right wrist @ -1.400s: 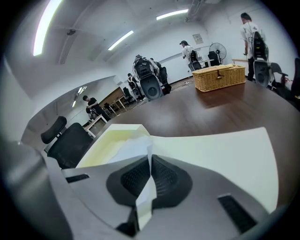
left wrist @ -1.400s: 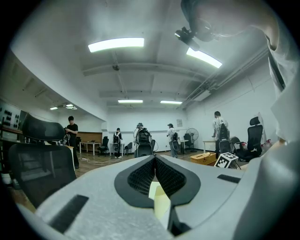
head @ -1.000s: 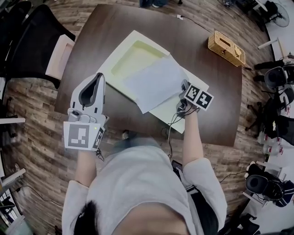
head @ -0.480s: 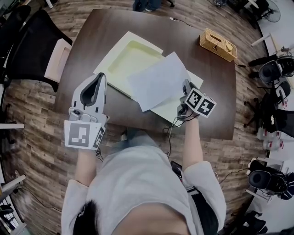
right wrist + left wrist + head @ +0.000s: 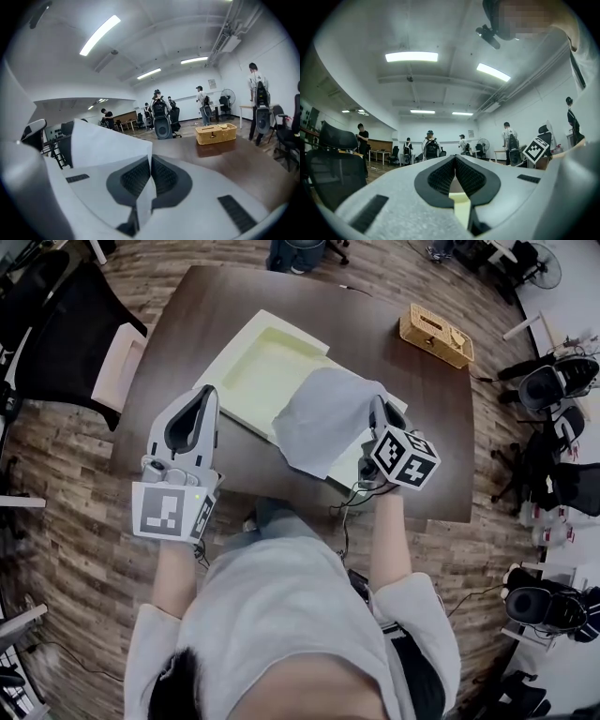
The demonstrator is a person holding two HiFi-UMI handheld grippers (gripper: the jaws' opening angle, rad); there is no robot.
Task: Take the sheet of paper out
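My right gripper (image 5: 376, 407) pinches the sheet of paper (image 5: 323, 420) above the folder (image 5: 258, 362); only its own view shows my left gripper (image 5: 454, 161) clamped on the folder's yellow edge.

Large open office with a brown wood-plank floor (image 5: 80, 521). A dark brown table (image 5: 441, 399) with rounded corners stands in the middle, seen from above. A black office chair (image 5: 61, 320) stands near the table's left side. More black office chairs (image 5: 551, 390) crowd the right side of the room, apart from the table. The ceiling (image 5: 440, 28) is white and lit by long rectangular light panels (image 5: 411, 56). Pipes (image 5: 225, 28) run along it beside a plain white wall (image 5: 529, 108). A standing fan (image 5: 228, 97) and some desks (image 5: 378, 153) stand far off at the back.
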